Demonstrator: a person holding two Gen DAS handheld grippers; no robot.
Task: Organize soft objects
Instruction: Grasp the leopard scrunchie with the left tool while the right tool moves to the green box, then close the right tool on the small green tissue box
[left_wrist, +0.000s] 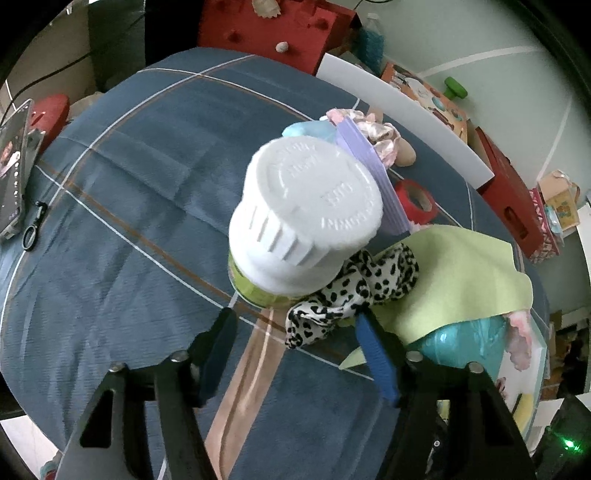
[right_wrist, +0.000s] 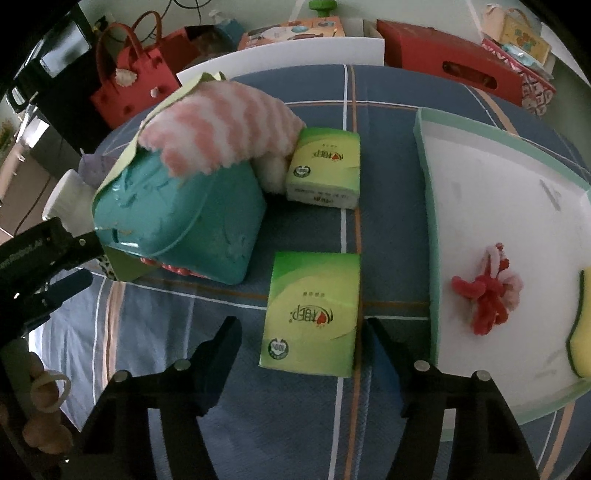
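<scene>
Left gripper has its jaws spread wide, nothing in them — the leopard-print cloth lies just ahead, against a white-capped bottle and a lime cloth. Right gripper also gapes, straddling the near green tissue pack. A second pack sits further back beside the teal box; the tray is off right.

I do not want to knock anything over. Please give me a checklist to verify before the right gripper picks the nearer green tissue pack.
1. Right gripper open: ok.
2. Nearer green tissue pack between its fingers: ok.
3. Pack free of the teal plastic box: ok.
4. Bare space in the white green-rimmed tray: ok.
5. Left gripper open, empty: ok.
6. White-capped bottle stable: cannot tell.
</scene>
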